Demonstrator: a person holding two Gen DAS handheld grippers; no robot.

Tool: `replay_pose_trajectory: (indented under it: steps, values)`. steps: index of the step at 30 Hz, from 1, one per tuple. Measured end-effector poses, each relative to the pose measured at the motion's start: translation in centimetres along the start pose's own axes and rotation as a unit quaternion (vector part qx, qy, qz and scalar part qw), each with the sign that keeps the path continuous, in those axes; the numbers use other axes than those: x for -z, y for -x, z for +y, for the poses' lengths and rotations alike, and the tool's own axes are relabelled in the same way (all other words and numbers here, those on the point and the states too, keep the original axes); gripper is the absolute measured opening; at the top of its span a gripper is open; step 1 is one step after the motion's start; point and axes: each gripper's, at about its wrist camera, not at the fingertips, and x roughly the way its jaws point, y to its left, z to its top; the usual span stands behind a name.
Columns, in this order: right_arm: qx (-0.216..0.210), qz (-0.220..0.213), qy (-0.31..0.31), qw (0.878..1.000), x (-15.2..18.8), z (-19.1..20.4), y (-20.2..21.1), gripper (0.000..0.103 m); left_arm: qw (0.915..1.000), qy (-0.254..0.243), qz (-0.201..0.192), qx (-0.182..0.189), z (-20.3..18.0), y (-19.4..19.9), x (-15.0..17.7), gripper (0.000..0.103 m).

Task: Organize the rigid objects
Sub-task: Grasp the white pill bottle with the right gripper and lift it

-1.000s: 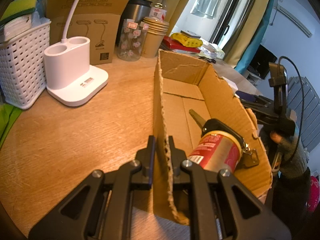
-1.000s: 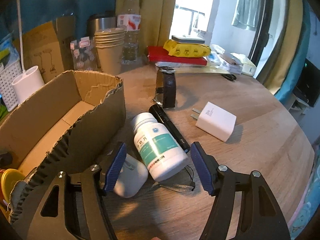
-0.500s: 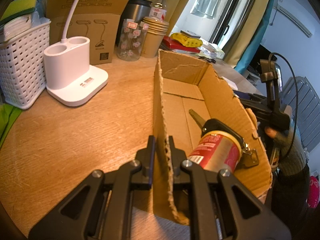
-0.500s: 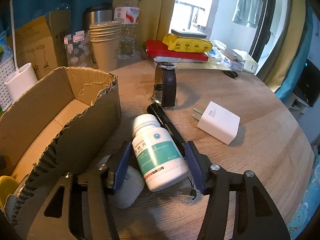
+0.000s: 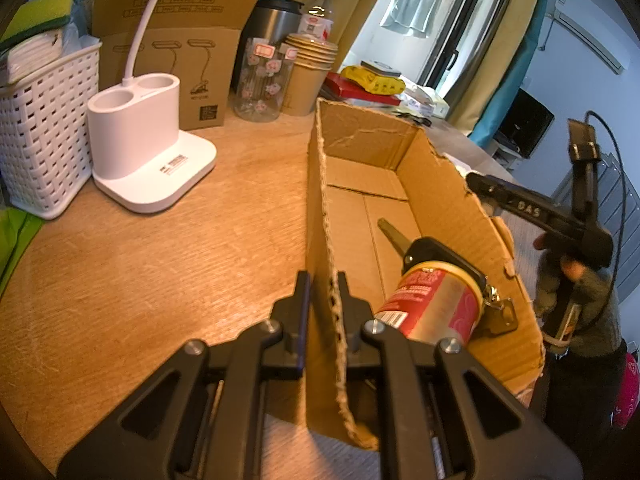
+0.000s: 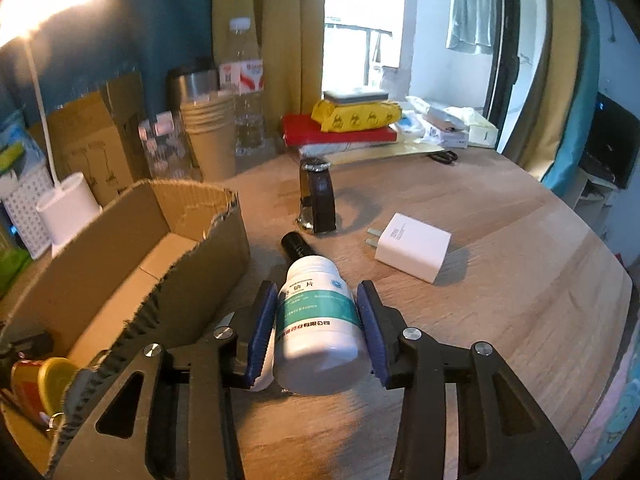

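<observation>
My left gripper (image 5: 323,286) is shut on the near left wall of the open cardboard box (image 5: 320,216). Inside the box lie a red can with a yellow lid (image 5: 434,306) and a black car key (image 5: 424,250). My right gripper (image 6: 318,312) is shut on a white pill bottle with a green label (image 6: 318,316) and holds it above the table, right of the box (image 6: 168,248). A black flashlight (image 6: 294,244), a dark-strapped watch (image 6: 318,196), a white charger (image 6: 412,246) and a small white case (image 6: 266,364) lie on the table. The right gripper also shows in the left wrist view (image 5: 476,182).
A white lamp base (image 5: 148,160), a white basket (image 5: 40,132), a brown carton (image 5: 176,60), a glass jar (image 5: 262,84), stacked paper cups (image 5: 310,72), a steel flask and a water bottle (image 6: 246,92) stand at the back. Books and a yellow packet (image 6: 352,120) lie behind the watch.
My right gripper has closed on the white pill bottle and lifted it off the table. My left gripper has kept its hold on the box wall.
</observation>
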Motion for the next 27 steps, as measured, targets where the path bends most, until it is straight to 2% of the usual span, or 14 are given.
replay_pose_trajectory:
  steps: [8,17,27]
  values:
    - [-0.005,-0.005,0.002,1.000,0.1,0.4,0.8,0.044,1.0000,0.000,0.000,0.000,0.0,0.0,0.0,0.012]
    - [-0.011,-0.038,0.013,0.999,-0.9,1.5,3.5,0.044,1.0000,0.000,0.000,0.000,0.0,0.0,0.0,0.012]
    - [-0.039,-0.069,0.049,0.996,-1.9,5.2,6.5,0.044,1.0000,0.000,0.000,0.000,0.1,0.0,0.0,0.012]
